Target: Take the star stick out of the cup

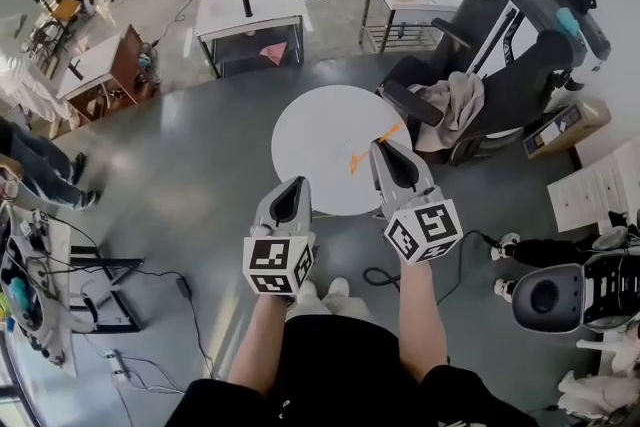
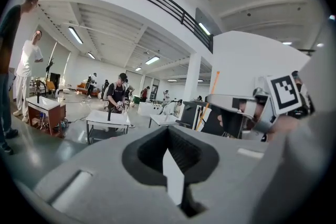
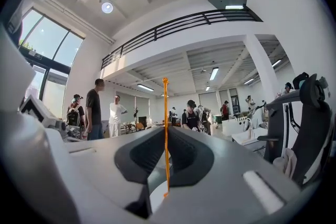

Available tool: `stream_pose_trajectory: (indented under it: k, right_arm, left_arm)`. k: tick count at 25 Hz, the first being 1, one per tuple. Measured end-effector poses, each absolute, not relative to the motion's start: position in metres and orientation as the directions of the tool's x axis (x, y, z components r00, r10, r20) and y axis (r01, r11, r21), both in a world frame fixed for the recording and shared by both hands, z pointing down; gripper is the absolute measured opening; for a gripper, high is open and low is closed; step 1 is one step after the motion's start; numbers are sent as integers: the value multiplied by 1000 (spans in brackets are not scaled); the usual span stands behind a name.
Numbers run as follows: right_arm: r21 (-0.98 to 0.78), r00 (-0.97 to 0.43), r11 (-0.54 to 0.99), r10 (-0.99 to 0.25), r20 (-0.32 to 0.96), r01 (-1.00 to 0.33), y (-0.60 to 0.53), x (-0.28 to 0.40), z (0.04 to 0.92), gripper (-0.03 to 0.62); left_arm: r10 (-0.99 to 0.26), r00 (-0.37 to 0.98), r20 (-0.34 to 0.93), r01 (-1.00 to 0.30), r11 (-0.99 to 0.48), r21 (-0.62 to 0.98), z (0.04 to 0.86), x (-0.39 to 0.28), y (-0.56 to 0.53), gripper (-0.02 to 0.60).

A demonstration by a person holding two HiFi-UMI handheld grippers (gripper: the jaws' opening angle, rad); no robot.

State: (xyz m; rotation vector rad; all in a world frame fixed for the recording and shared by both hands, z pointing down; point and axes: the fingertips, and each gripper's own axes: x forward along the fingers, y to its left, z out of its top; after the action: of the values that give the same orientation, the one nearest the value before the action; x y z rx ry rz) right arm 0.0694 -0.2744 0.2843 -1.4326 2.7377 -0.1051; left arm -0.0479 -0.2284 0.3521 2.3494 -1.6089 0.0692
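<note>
Found the thin orange plastic star stick [image 3: 165, 102] free of any cup, pinched upright between the all-but-closed jaws of the right gripper [image 3: 166, 139], with its shaft reaching out past the tips and back down through the gap behind them. Placed it in the air over the near right part of the round white table [image 1: 310, 135]. Saw no cup in any view, on the tabletop or elsewhere. Could not make out the star end at that size. Noted the left gripper [image 1: 296, 185] alongside at the table's near edge, with jaws together on nothing. Judged the lifting-out as done, going by the stick's free hold and the missing cup. Reckoned on little left beyond setting the stick down somewhere.
</note>
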Motion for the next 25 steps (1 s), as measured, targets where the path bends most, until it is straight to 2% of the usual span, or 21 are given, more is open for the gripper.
stream_pose_trajectory:
  k: [6,25]
  right_arm:
    - [-105,-587,584,-810,-10,-805,-240,69,291,18]
    - [-148,-590,585,-808,-11,-798,-211,74,317,18]
  left_arm:
    - [-916,369,156,-920,-337,199,332,-51,-225,2]
    - [-897,407,170,-910,-383,157,332,-25,-210,3]
